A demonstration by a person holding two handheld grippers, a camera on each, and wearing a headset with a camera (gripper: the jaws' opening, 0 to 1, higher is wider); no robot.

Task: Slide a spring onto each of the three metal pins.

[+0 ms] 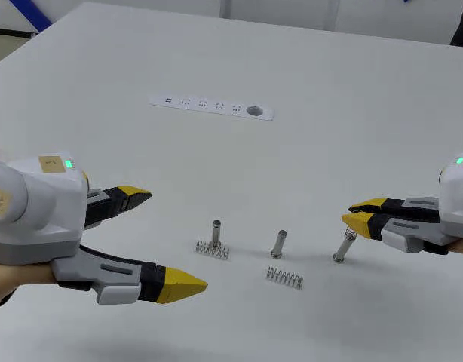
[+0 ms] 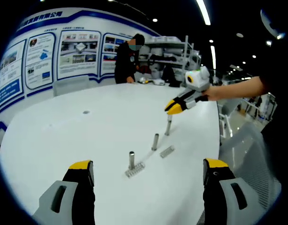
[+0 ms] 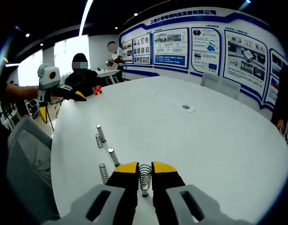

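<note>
Three metal pins stand on the white table [image 1: 329, 136]: the left pin [image 1: 216, 232], the middle pin [image 1: 278, 243] and the right pin [image 1: 341, 249], which leans. One spring [image 1: 213, 249] lies by the left pin, another spring [image 1: 284, 277] in front of the middle pin. My right gripper [image 1: 354, 213] is shut on a third spring [image 3: 144, 176], held at the top of the right pin [image 3: 144, 191]. My left gripper [image 1: 162, 241] hangs wide open left of the left pin [image 2: 132, 159], with nothing between its jaws.
A flush white socket strip [image 1: 213, 105] with a round hole lies across the table's middle. People stand at a far bench [image 2: 127, 56]. A coloured cube [image 3: 97, 90] sits at the table's far edge. A grey chair [image 3: 26, 154] stands beside the table.
</note>
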